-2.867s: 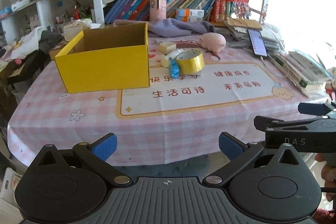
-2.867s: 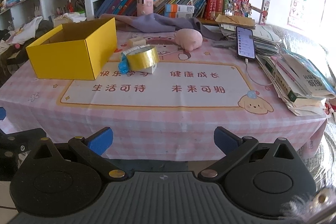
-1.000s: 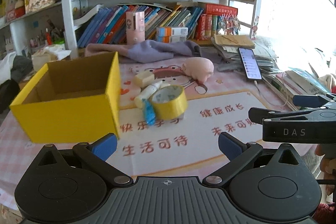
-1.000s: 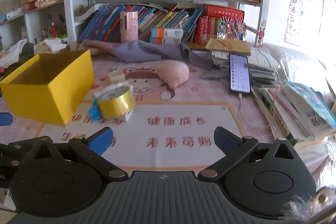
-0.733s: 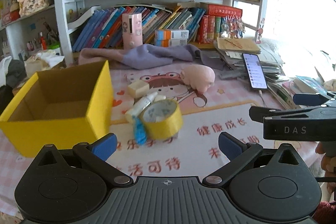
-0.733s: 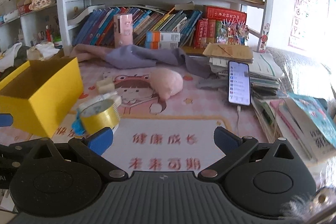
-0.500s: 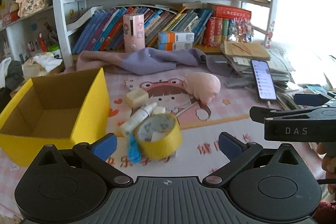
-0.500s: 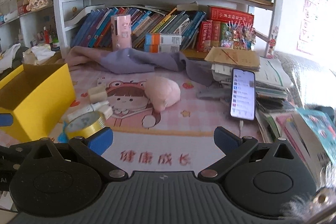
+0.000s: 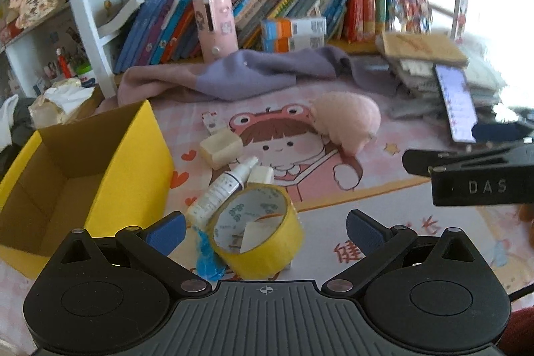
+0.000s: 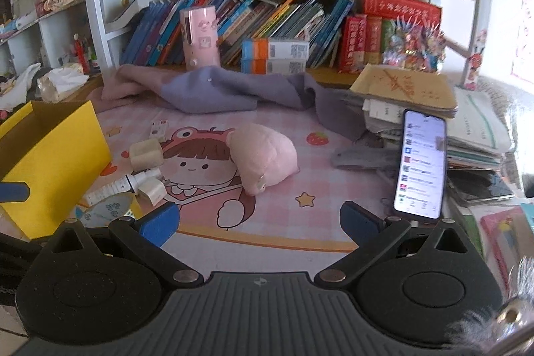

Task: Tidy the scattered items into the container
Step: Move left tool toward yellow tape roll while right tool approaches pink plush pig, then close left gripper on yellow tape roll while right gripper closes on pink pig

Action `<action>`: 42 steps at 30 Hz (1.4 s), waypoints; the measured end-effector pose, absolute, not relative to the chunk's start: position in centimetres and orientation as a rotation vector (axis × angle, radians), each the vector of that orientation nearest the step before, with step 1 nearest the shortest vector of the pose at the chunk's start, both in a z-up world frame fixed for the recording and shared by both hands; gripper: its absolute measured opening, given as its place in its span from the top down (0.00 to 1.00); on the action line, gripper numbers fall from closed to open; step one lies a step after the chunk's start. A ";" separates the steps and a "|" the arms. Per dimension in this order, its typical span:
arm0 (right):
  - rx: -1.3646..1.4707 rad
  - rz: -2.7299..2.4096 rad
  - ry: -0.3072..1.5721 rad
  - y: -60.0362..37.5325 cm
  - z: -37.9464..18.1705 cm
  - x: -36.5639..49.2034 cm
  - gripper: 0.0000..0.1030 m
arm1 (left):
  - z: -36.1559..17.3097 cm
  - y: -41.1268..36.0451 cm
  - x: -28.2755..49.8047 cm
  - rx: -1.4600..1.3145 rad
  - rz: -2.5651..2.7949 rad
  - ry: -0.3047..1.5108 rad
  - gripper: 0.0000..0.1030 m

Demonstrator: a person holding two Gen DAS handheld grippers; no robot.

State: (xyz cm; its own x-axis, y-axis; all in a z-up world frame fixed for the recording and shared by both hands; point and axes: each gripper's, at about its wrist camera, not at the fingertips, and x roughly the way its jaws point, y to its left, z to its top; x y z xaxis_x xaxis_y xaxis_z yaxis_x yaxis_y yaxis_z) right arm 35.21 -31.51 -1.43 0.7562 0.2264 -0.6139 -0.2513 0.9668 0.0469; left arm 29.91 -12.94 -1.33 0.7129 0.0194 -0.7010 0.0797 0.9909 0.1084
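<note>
Right now the yellow tape roll [image 9: 257,227] is my nearest target: it stands tilted on its edge, open face toward my left gripper [image 9: 265,227], which hangs spread wide and holding nothing, the roll sitting between its blue fingertips. Leaning against the roll is a white bottle [image 9: 218,189], long axis running away and to the right; a blue wrapper [image 9: 207,256] lies at the roll's base. Left of the roll, just beside it, waits the open yellow box [image 9: 100,162]. Beyond the roll sit a cream block [image 9: 220,147] and a pink plush [image 10: 263,155]. My right gripper [image 10: 258,222], also spread and empty, faces the plush, so I judge the left is better placed for the roll.
</note>
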 end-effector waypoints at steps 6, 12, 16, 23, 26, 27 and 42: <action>-0.107 0.301 0.674 -31.3 -3.0 38.0 0.00 | -3.3 -15.0 31.4 0.290 -0.045 0.819 0.01; -0.159 0.340 0.689 -30.9 -4.9 41.6 0.00 | -5.0 -16.9 32.8 0.450 -0.054 0.834 0.05; -0.225 0.355 0.677 -30.1 -6.4 44.2 0.00 | -6.1 -18.5 32.8 0.584 -0.076 0.825 0.07; -0.344 0.418 0.628 -28.7 -9.0 47.5 0.00 | -7.9 -19.1 33.3 0.654 -0.051 0.863 0.17; -0.376 0.435 0.602 -28.4 -9.8 48.2 0.00 | -8.8 -19.3 33.5 0.712 -0.035 0.860 0.21; -0.384 0.441 0.593 -28.3 -10.0 48.3 0.00 | -9.0 -19.5 33.4 0.741 -0.028 0.852 0.22; -0.437 0.415 0.562 -27.3 -10.5 48.9 0.35 | -9.5 -20.8 33.1 0.908 -0.074 0.818 0.61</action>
State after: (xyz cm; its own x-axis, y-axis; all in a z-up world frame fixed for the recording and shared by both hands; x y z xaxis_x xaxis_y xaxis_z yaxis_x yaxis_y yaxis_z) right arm 48.90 -27.30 -10.47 0.7695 0.2534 -0.5862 -0.4857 0.8283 -0.2795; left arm 33.08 -20.79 -9.52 0.7031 0.2702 -0.6578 0.3837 0.6347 0.6708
